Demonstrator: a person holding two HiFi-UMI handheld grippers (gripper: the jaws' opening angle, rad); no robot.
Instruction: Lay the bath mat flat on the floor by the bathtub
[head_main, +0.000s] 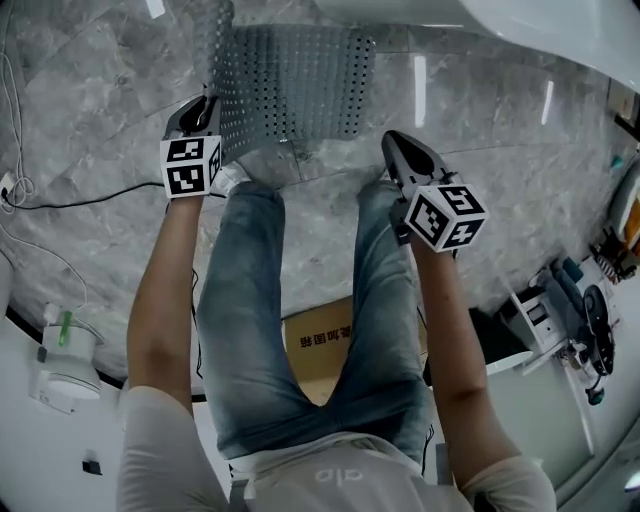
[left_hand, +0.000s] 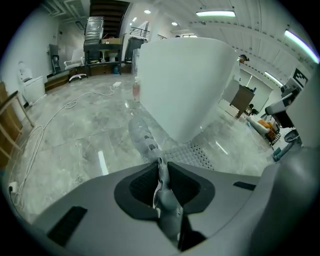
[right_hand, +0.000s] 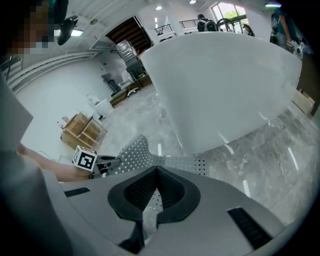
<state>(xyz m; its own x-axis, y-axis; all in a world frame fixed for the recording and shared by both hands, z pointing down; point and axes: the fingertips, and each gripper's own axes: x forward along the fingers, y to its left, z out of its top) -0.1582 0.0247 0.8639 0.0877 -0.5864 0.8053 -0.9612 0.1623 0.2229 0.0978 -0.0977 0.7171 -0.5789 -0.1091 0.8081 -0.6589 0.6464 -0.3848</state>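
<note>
The grey perforated bath mat (head_main: 290, 85) lies spread on the marble floor just in front of the white bathtub (head_main: 520, 25). Its left edge curls upward. My left gripper (head_main: 203, 108) is shut on the mat's near left edge. In the left gripper view a fold of the bath mat (left_hand: 142, 135) runs out from between the closed jaws of my left gripper (left_hand: 160, 162), toward the bathtub (left_hand: 190, 85). My right gripper (head_main: 392, 140) is at the near right corner. In the right gripper view my right gripper (right_hand: 157, 169) is shut, with perforated bath mat (right_hand: 132, 155) showing between its pads.
The person's legs in jeans (head_main: 250, 300) stand right behind the mat. A cardboard box (head_main: 320, 345) sits behind the legs. A black cable (head_main: 60, 200) trails over the floor at left, near a white device (head_main: 65, 365). Tools and equipment (head_main: 570, 300) crowd the right side.
</note>
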